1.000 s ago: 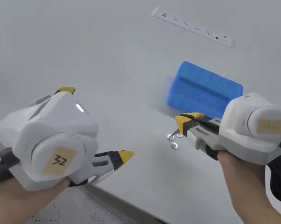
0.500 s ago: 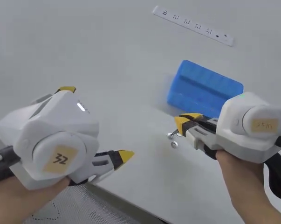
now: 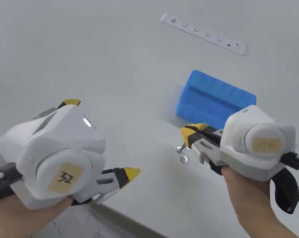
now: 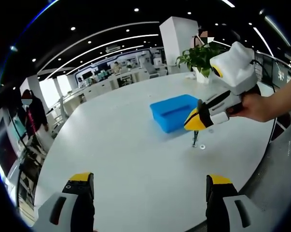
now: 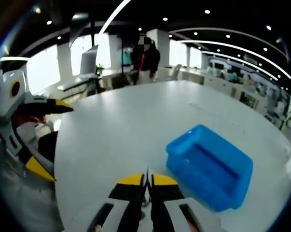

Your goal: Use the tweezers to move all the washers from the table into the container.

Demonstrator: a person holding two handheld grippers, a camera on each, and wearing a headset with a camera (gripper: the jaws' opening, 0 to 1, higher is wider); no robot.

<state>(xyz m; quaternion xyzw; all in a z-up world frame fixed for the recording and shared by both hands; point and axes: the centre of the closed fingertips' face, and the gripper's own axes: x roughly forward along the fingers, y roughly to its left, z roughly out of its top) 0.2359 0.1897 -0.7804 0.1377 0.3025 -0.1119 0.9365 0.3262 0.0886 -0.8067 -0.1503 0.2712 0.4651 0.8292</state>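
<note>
Head view. At 8 o'clock, left hand-held gripper [image 3: 100, 138], released, jaws wide apart, nothing between them. At 4 o'clock, right hand-held gripper [image 3: 188, 136], yellow tips close together. Just below those tips, small washers [image 3: 183, 159] lying on the white worktop [image 3: 114, 74]. Blue container [image 3: 216, 99] near the washers, at their 1 o'clock. Power strip [image 3: 204, 33] at 1 o'clock, well apart from the rest.

Left gripper view. Own jaws at 7 and 5 o'clock, spread, over bare worktop. At 2 o'clock, right hand-held gripper [image 4: 199, 121] clenched on tweezers [image 4: 195, 139], pointing down at the worktop. One washer [image 4: 202, 146] just beside the tweezers' end; contact not resolvable. Container [image 4: 174, 112] behind, near. Plant [image 4: 200, 53] at the far worktop edge.

Right gripper view. Own jaws at 6 o'clock, pressed on the thin tweezers [image 5: 146, 191]. Container [image 5: 210, 166] at 4 o'clock, open side up, contents not resolvable. Left hand-held gripper [image 5: 39, 140] at 9 o'clock.
</note>
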